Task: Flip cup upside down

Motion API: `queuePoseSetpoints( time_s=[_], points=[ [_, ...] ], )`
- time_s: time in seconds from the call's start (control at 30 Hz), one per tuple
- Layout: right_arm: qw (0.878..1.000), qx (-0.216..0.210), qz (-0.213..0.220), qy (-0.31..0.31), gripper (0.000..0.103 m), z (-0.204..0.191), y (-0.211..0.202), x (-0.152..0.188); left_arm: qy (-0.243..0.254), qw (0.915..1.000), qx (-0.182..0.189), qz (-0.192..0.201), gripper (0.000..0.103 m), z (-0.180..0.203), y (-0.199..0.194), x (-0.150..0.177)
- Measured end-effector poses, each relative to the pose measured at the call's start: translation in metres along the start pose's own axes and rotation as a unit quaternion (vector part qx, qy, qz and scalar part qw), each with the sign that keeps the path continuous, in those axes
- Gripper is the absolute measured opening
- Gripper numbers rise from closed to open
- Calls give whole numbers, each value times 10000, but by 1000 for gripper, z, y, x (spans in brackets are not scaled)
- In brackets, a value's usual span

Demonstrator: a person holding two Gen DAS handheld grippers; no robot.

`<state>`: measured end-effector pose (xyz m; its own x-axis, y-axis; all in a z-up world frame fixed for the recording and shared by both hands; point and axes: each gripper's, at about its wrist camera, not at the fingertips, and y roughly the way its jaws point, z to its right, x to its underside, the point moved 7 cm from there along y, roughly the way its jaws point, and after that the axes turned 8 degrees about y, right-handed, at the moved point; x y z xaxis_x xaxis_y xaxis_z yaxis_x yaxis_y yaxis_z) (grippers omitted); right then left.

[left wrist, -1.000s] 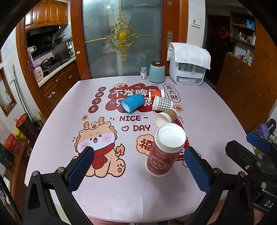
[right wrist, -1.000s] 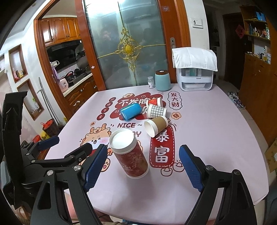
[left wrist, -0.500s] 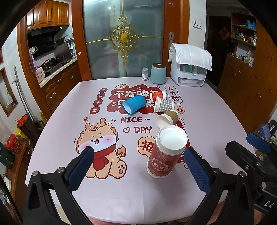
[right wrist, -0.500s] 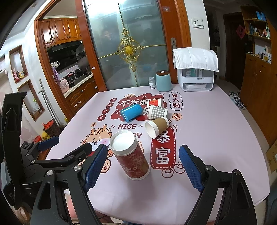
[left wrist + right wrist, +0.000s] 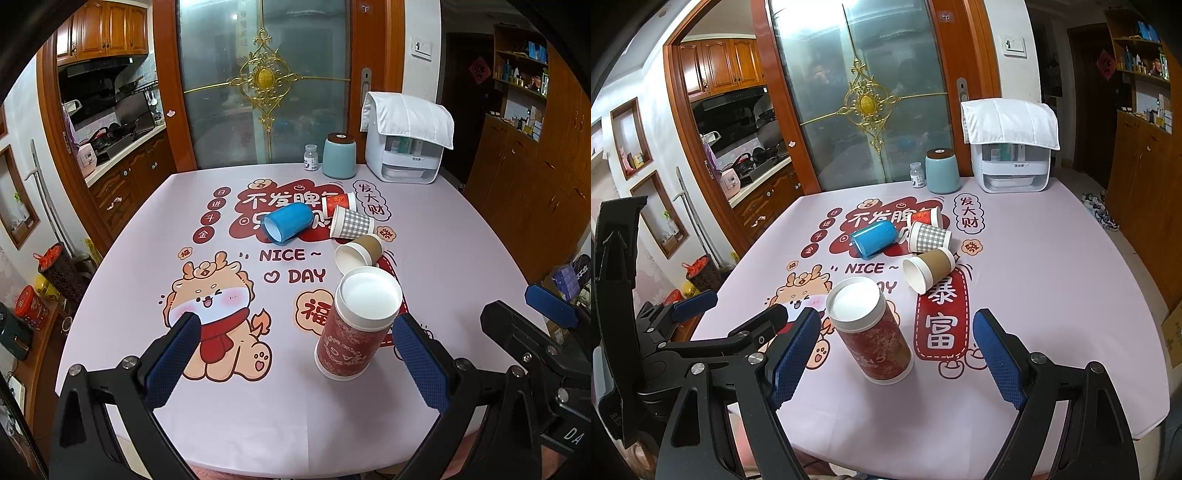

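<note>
A tall red patterned cup (image 5: 351, 332) stands on the pink tablecloth with its white flat end up; it also shows in the right wrist view (image 5: 871, 332). Behind it several cups lie on their sides: a blue cup (image 5: 288, 223), a grey checked cup (image 5: 351, 223), a brown cup (image 5: 358, 253) and a small red cup (image 5: 338, 203). My left gripper (image 5: 295, 354) is open and empty, just in front of the red cup. My right gripper (image 5: 894, 354) is open and empty, its fingers on either side of the red cup without touching it.
At the table's far edge stand a teal canister (image 5: 339, 157), a small white bottle (image 5: 311, 158) and a white appliance under a cloth (image 5: 406, 147). A glass door is behind the table, wooden cabinets to the right. The table's front edge (image 5: 295, 461) is close.
Both views have drifted slightly; the cups sit a little lower and nearer in the frames. Both grippers stay open. The cups have not moved on the table.
</note>
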<state>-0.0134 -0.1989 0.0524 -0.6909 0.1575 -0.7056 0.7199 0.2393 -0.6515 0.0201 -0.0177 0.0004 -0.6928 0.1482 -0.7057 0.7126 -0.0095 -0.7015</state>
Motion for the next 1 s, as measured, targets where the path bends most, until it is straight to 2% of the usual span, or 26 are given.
queuePoseSetpoints(
  time_s=[1.0],
  points=[
    [10000,-18,4,15,86,1,3,2,20,10000,-43,-29,102,0,2,9]
  ],
)
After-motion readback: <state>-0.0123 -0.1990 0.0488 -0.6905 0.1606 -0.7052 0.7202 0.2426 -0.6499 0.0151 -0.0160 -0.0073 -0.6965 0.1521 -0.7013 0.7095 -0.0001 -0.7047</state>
